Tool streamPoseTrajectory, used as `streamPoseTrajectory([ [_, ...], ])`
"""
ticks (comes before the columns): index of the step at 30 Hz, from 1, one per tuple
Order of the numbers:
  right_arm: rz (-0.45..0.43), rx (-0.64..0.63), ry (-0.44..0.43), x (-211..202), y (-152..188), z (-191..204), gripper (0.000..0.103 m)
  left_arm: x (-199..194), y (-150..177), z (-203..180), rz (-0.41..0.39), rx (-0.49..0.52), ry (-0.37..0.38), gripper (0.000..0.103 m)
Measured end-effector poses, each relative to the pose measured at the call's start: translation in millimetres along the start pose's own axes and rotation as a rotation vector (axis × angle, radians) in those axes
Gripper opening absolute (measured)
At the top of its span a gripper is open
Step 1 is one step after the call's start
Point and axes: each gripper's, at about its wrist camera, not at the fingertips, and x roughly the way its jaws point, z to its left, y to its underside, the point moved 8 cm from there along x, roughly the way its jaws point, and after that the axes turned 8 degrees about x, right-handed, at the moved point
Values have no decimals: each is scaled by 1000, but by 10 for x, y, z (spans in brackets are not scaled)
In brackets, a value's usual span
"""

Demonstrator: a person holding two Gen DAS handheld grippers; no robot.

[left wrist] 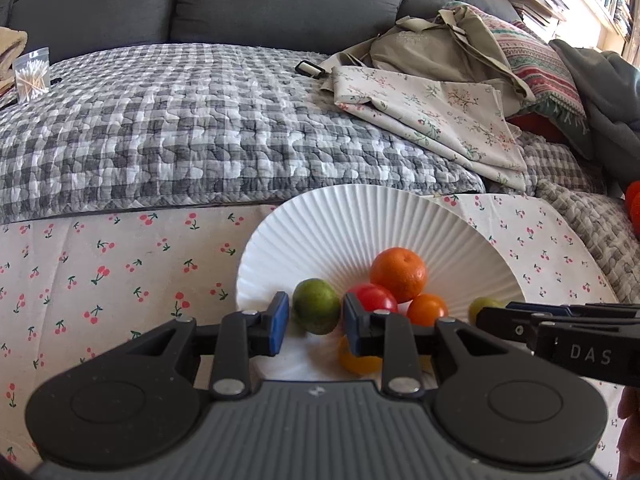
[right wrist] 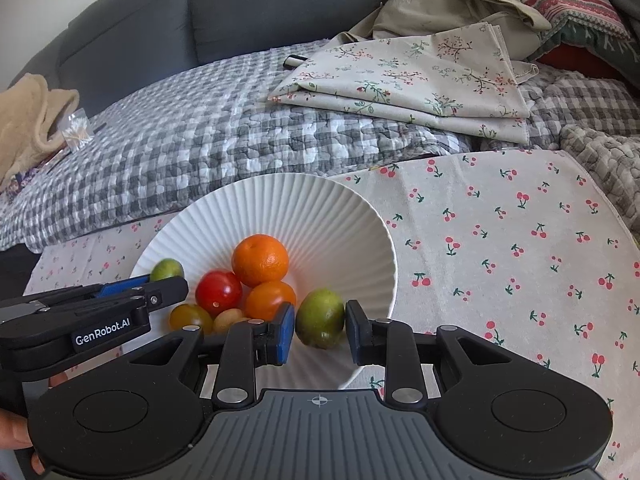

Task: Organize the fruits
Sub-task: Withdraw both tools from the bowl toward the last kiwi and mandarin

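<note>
A white ribbed bowl holds an orange, a red tomato, a small orange tomato, yellow tomatoes and two green limes. My left gripper is open, its pads either side of one lime. My right gripper is open around the other lime, which rests in the bowl.
The bowl stands on a cherry-print cloth beside a grey checked quilt. Folded floral fabric and bags lie on the sofa behind. A cotton-swab packet sits far left. Something red shows at the right edge.
</note>
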Motion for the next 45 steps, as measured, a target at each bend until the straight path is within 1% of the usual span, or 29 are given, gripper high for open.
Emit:
streamPoseTrajectory([
  [4,-14,10,-1,-93,-35,-7,28,-91,-7,34,-7,-12,1,37],
  [9,-10,38,-29,-213,-53,-9,29,-234,-33,21,-18,-17,9,40],
  [11,4,34,-35,-237,-18,16,31,-303,-43,7,-22,-8,3,46],
  [13,11,22,-33,-263,9,44,34,-381,-46,3,-28,8,-11,54],
  [14,16,19,-36,-281,24,58,36,-420,-42,10,-30,10,-21,55],
  [17,25,21,-37,-349,58,87,48,-517,-13,35,-22,8,-36,58],
  [18,30,23,-40,-373,73,96,57,-546,3,44,-15,7,-47,63],
  [19,34,25,-46,-403,90,110,64,-574,24,57,-8,6,-63,71],
  [21,36,23,-55,-464,119,141,70,-641,70,91,-4,9,-98,78],
  [23,39,28,-65,-529,139,167,73,-713,122,115,5,21,-128,81],
  [25,41,55,-86,-616,148,177,79,-790,176,150,16,11,-154,87],
  [29,46,104,-128,-772,150,189,83,-927,306,154,29,-30,-147,89],
  [32,35,105,-117,-868,150,180,85,-1026,363,105,35,-14,-139,89],
  [35,24,102,-99,-968,168,146,86,-1115,419,116,34,-27,-140,90],
  [38,19,104,-92,-1061,199,135,86,-1151,500,125,52,-26,-143,90],
  [41,22,86,-113,-1152,262,199,86,-1196,563,140,56,-9,-173,90],
  [45,14,18,-117,-1246,378,332,86,-1228,615,180,58,-18,-180,90],
])
